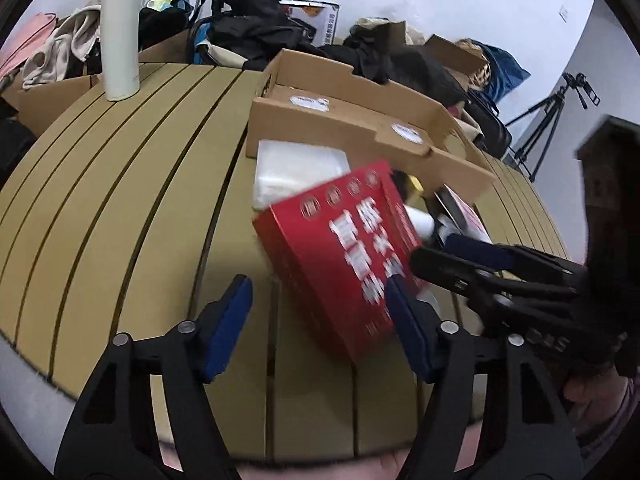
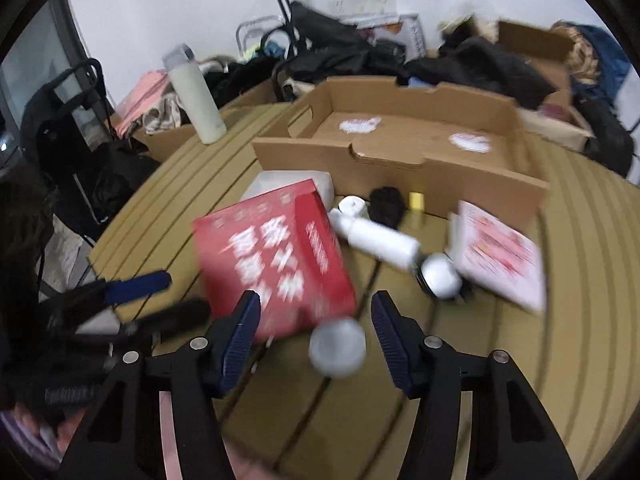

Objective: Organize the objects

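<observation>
Gaping empty, both claws, left claw [image 1: 320, 320], right claw [image 2: 316, 336] (only its view shows white bottle [image 2: 376, 240]), red box [image 1: 340, 256] blurred.

The left gripper [image 1: 320, 320] is hovering with jaws spread wide over the slatted table [image 1: 120, 184]. The right gripper [image 1: 432, 258] is reaching in against a blurred red box [image 1: 340, 252], which is lying before a cardboard tray [image 1: 352, 120].
</observation>
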Available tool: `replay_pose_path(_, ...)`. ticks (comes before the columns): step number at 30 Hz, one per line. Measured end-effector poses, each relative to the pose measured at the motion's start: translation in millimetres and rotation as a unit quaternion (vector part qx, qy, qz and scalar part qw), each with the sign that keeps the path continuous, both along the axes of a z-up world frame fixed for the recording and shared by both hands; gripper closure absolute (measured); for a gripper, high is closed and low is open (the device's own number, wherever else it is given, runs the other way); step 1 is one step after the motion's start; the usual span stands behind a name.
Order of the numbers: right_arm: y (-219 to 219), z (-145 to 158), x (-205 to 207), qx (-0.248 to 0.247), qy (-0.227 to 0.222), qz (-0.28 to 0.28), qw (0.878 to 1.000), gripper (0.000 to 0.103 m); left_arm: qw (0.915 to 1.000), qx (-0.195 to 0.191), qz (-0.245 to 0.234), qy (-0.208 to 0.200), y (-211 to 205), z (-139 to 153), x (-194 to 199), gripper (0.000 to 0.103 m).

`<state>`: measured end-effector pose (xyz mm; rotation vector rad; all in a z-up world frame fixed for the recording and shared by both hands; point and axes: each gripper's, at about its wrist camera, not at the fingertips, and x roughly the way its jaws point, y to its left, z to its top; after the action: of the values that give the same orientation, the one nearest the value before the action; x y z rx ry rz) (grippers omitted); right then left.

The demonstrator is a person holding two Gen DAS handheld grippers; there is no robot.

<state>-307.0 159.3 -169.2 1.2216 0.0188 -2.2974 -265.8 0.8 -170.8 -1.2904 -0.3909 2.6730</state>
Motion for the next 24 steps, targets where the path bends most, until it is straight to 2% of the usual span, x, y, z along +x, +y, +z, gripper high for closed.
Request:
replay_pose_path(1, -3.0, -5.4, -8.8, -0.002, -0.006, 0.002, 1.000, 0.046, 0.9999, 0.008, -0.001, -0.007, -0.4, -5.1, -4.3, 0.052)
replay_pose_path(2, -4.9, -11.1, -16.7, -0.009, -0.015, 0.005, 1.000, 0.047, 0.9995, 0.021, -0.008, -0.022, -0.4, -10.8, -9.3, 0.062)
replay_pose_path(3, -5.1, -16.4, -22.8, -0.022, -0.026, 0.007, 0.999, 0.047, 0.9987, 0.037, -0.011, -0.031, -1.2, -14.8, -12.3, 0.062)
replay_pose_path(6, 0.5, -23.0, -29.2, -0.056, -0.036, 0.008, 0.998, 0.050, 0.9986, 0.047, -0.008, -0.025, -4.5, -15.1, -12.4, 0.067)
replay_pose_path(8, 3.2, -22.8, -29.6, -0.067, -0.041, 0.005, 0.997, 0.061, 0.9986, 0.046, 0.005, -0.026, -8.7, -13.3, -13.8, 0.071)
replay_pose_path(9, 5.0, -20.4, -29.1, -0.072, -0.044, 0.001, 0.996, 0.070, 0.9981, 0.056, 0.004, -0.026, -10.7, -9.9, -13.5, 0.073)
replay_pose_path(10, 4.9, -17.1, -28.4, -0.070, -0.046, 0.000, 0.996, 0.071, 0.9978, 0.063, 0.001, -0.022, -11.3, -1.6, -9.5, 0.073)
replay_pose_path(17, 15.7, 49.3, 24.5, -0.075, 0.018, -0.005, 0.997, 0.072, 0.9986, 0.020, -0.028, 0.040, 0.3, 67.6, 37.7, 0.073)
replay_pose_path(24, 46.2, 93.2, 97.9, -0.106, 0.038, -0.060, 0.992, 0.072, 0.9947, 0.011, -0.075, 0.070, 23.1, 115.6, 82.0, 0.073)
